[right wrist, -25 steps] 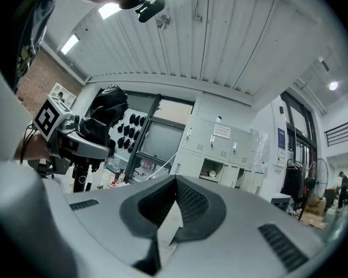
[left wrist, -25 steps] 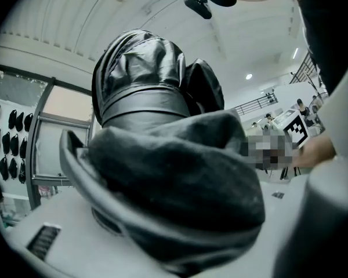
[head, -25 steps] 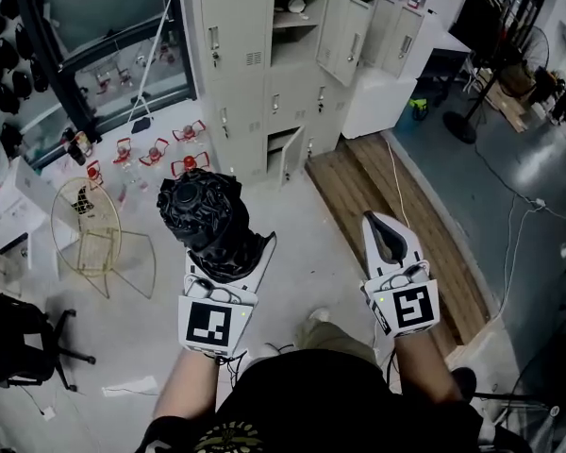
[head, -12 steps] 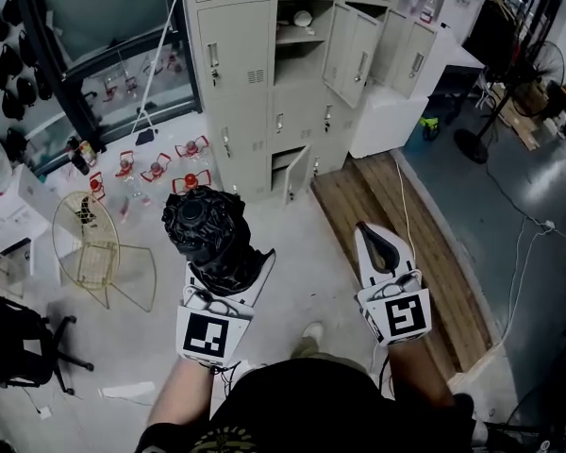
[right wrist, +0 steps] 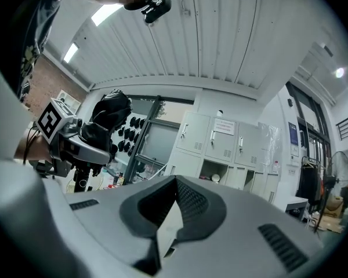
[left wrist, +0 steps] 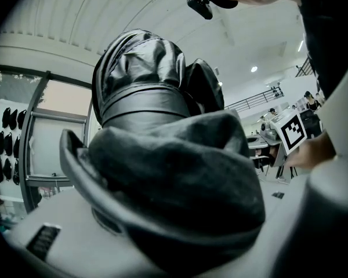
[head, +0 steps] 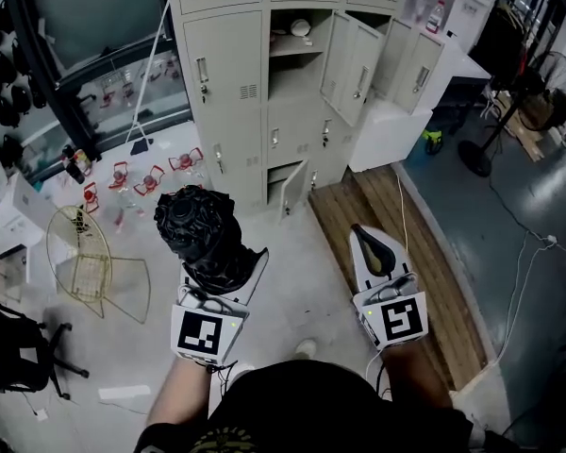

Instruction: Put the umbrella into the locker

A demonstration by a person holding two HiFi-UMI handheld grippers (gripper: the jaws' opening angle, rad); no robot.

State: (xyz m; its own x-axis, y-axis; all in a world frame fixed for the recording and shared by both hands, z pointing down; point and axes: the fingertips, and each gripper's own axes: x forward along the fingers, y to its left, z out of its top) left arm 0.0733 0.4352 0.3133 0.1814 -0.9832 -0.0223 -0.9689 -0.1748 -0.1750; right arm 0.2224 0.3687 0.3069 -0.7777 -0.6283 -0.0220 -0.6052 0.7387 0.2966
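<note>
Nearest the person, the left gripper [head: 222,270] has its jaws closed partway on the lower end of a folded black umbrella [head: 196,226]. The umbrella fills the gap between them and projects forward and upward, its blunt crown end free. The right gripper [head: 370,242], level with the left and well apart from it, carries nothing; its jaws are brought together to a point. In the left gripper view the bundle shows glossy pleated fabric cinched by a strap [left wrist: 140,104]. Judged from this, the umbrella is light, with a stiff core of shaft and ribs under a soft, slick cover that yields and may slide under the pads. The firmest hold is probably across the banded middle or the lower end, as here, rather than on the loose folds near the crown. Below both grippers lies pale floor [head: 302,253], with a wooden platform [head: 424,253] at the right. Farthest off stands the bank of grey lockers [head: 228,83], not yet reached: one upper compartment [head: 297,72] is open with its door [head: 351,57] swung right, and a small lower door [head: 291,182] is ajar.
</note>
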